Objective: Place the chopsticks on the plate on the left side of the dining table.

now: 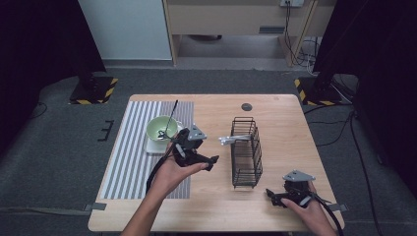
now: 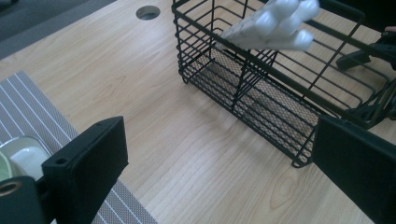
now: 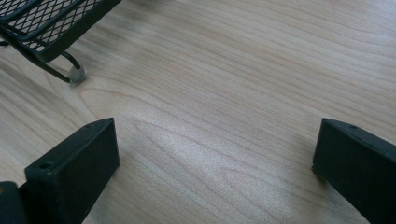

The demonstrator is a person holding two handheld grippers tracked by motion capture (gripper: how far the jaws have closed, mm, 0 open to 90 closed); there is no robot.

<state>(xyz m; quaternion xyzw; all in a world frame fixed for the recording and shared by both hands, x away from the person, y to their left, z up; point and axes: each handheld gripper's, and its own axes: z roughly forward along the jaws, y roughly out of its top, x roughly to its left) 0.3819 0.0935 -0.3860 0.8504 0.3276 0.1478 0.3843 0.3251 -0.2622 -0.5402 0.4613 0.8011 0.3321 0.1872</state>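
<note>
High view: I am seeing the left gripper (image 1: pixel 196 150) hovering between green bowl (image 1: pixel 161 129) and black wire basket (image 1: pixel 246 152); white utensils (image 1: pixel 234 139) are resting on the basket's rim.
Left gripper view: my jaws are standing released, nothing between them.
Right gripper view: jaws are gaping apart above bare table (image 3: pixel 224 93).

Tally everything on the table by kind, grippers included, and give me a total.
Hand-held gripper: 2, left and right
Wire basket: 1
Bundle of white utensils sticking out of the basket: 1
Green bowl: 1
White square plate under the bowl: 1
Striped mat: 1
Total: 7
</note>
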